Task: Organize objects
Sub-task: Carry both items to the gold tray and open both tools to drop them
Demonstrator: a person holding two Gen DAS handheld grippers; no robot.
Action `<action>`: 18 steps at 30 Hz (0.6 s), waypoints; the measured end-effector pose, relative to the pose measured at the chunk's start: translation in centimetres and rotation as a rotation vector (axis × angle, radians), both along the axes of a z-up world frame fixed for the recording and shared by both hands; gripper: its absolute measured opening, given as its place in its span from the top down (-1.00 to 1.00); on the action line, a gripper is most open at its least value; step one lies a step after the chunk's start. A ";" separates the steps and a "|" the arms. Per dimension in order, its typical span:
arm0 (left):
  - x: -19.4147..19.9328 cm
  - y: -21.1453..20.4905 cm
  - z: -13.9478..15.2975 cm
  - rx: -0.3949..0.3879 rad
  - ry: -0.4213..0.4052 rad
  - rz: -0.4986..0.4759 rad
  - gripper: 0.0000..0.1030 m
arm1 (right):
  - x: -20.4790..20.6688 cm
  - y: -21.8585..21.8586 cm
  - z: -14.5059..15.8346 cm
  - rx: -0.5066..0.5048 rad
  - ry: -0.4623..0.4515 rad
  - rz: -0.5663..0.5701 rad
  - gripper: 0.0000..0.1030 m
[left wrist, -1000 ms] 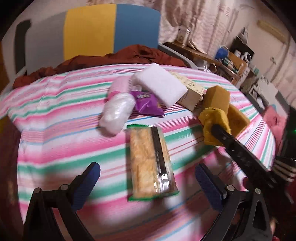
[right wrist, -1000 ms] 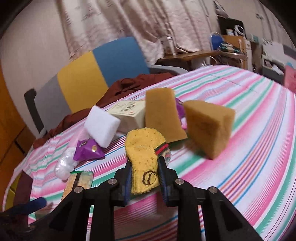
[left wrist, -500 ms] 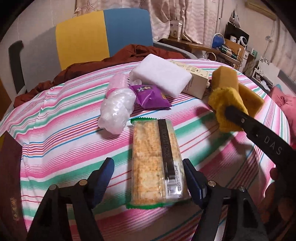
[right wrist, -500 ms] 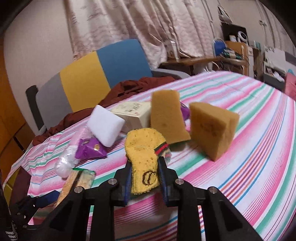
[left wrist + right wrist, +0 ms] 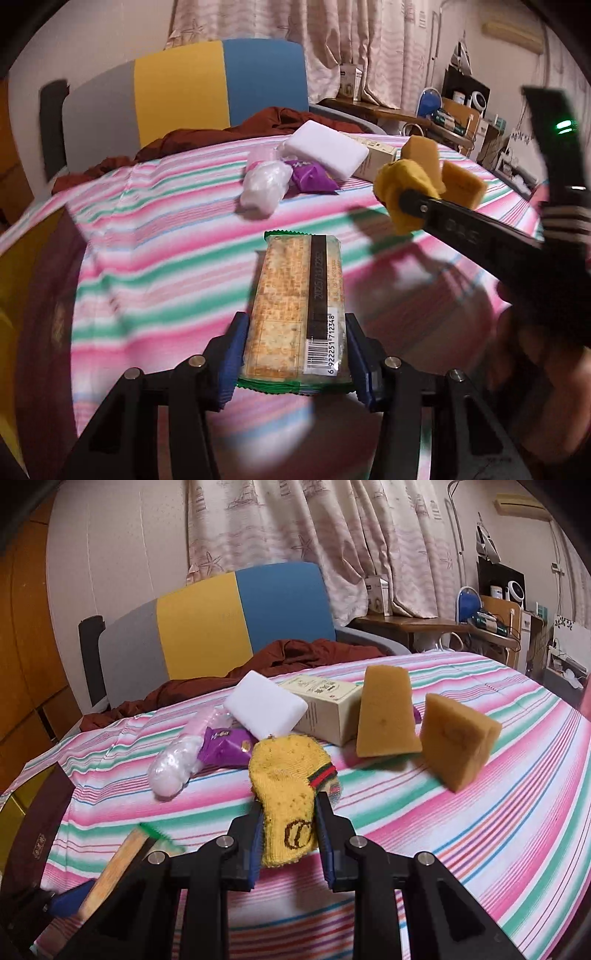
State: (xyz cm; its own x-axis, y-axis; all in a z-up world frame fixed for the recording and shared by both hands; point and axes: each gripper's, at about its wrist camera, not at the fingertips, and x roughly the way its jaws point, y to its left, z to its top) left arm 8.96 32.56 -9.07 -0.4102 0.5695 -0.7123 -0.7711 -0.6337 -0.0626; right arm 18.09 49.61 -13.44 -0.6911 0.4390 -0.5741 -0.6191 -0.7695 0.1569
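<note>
The left gripper has its two blue-padded jaws pressed against the long sides of one cracker packet, pinching it near the barcode end; the packet's far end juts forward over the striped bedspread, and whether it rests on the cloth or hangs clear of it cannot be told. The right gripper pinches one yellow sock between its jaws, the sock standing up out of them with a red-and-green band at its right edge and a round brown emblem low between the pads. In the right wrist view the cracker packet shows again at the lower left, tilted, with a blue pad of the left gripper at its near end.

Beyond the sock, toward the far edge of the bedspread, the other things lie in a loose cluster. Two tan sponges are there: one sponge wedge stands upright just behind the sock, and a second sponge block stands to its right, near it. One cream carton lies to the left of the upright wedge, with one white foam block leaning at its left end. One purple sachet lies in front of the foam block, and one clear plastic bundle lies beside the sachet. At the far edge lies one rust-brown cloth, and behind it stands one chair with grey, yellow and blue panels.
</note>
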 end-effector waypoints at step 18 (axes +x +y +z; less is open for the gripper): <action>-0.2 -13.9 5.8 0.188 -0.050 0.165 0.01 | 0.1 -9.0 1.9 -0.105 0.044 0.202 0.53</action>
